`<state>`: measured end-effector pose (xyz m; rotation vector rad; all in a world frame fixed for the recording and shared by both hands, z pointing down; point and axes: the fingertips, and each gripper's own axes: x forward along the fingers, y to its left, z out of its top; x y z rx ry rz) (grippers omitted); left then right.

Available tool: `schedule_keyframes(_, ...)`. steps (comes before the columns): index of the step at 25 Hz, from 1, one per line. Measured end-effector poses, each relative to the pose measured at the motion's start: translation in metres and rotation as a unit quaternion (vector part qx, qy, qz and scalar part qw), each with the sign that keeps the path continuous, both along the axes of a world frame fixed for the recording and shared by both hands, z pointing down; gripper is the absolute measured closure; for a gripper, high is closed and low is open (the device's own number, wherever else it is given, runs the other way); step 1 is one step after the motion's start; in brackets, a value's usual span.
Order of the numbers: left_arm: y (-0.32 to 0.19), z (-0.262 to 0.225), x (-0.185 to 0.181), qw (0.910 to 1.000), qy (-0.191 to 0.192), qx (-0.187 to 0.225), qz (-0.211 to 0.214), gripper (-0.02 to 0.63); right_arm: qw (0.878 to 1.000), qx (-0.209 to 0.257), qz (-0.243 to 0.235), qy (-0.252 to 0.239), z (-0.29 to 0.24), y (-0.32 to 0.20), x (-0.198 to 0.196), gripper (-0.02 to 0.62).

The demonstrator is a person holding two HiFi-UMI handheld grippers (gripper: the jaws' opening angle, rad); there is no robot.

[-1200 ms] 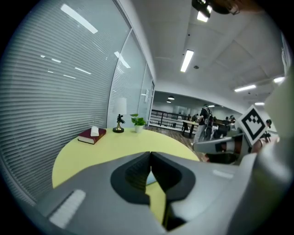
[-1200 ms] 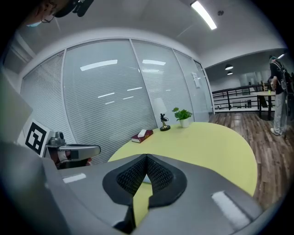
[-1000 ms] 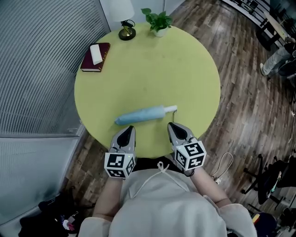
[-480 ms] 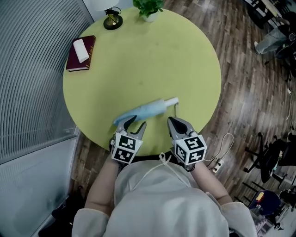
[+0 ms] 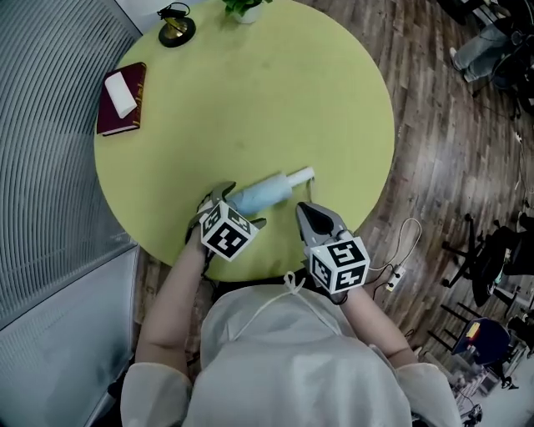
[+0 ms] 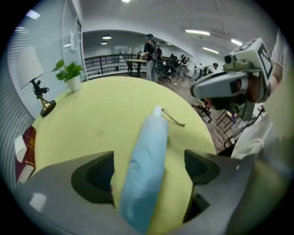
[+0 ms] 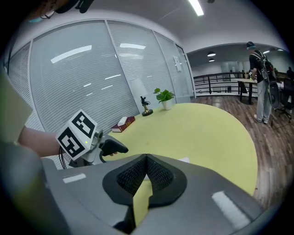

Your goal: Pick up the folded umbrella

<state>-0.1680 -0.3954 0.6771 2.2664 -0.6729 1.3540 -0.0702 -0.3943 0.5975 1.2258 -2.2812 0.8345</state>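
The folded light-blue umbrella (image 5: 263,193) lies on the round yellow-green table (image 5: 250,100) near its front edge, its white handle and strap pointing right. My left gripper (image 5: 238,207) points steeply down over the umbrella's left end. Its jaws are opening, and in the left gripper view the umbrella (image 6: 147,170) runs between the two pads without either one pressing on it. My right gripper (image 5: 305,210) is shut and empty, just right of the umbrella's handle, above the table edge. In the right gripper view its pads (image 7: 146,158) meet at the tip.
A dark red book (image 5: 117,100) with a white object on it lies at the table's far left. A small lamp base (image 5: 175,29) and a potted plant (image 5: 242,8) stand at the far edge. A cable and power strip (image 5: 396,271) lie on the wood floor to the right.
My left gripper has dropped onto the umbrella's left end, rolled over, and its jaws have gone from shut to wide apart round the umbrella. My right gripper has sunk a little.
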Motion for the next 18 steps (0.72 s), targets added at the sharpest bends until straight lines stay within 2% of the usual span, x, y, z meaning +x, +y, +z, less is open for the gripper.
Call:
schedule_keyframes(5, 0.001, 0.031, 0.018, 0.9961, -0.021, -0.058, 0.064, 0.112, 1.0, -0.007, 0.01, -0.002, 0.006, -0.007, 0.007, 0.595)
schedule_keyframes(9, 0.001, 0.051, 0.023, 0.9901, -0.051, -0.082, 0.102, 0.118, 1.0, -0.016, 0.009, -0.002, 0.011, -0.007, 0.011, 0.595)
schedule_keyframes(14, -0.002, 0.071, 0.016, 0.9806, -0.121, -0.078, 0.133, 0.257, 1.0, -0.026, 0.013, -0.002, 0.018, -0.007, 0.016, 0.595)
schedule_keyframes(18, -0.004, 0.073, 0.017, 0.9794, -0.128, -0.076, 0.137, 0.267, 0.999, -0.029, 0.016, -0.002, 0.022, -0.01, 0.019, 0.595)
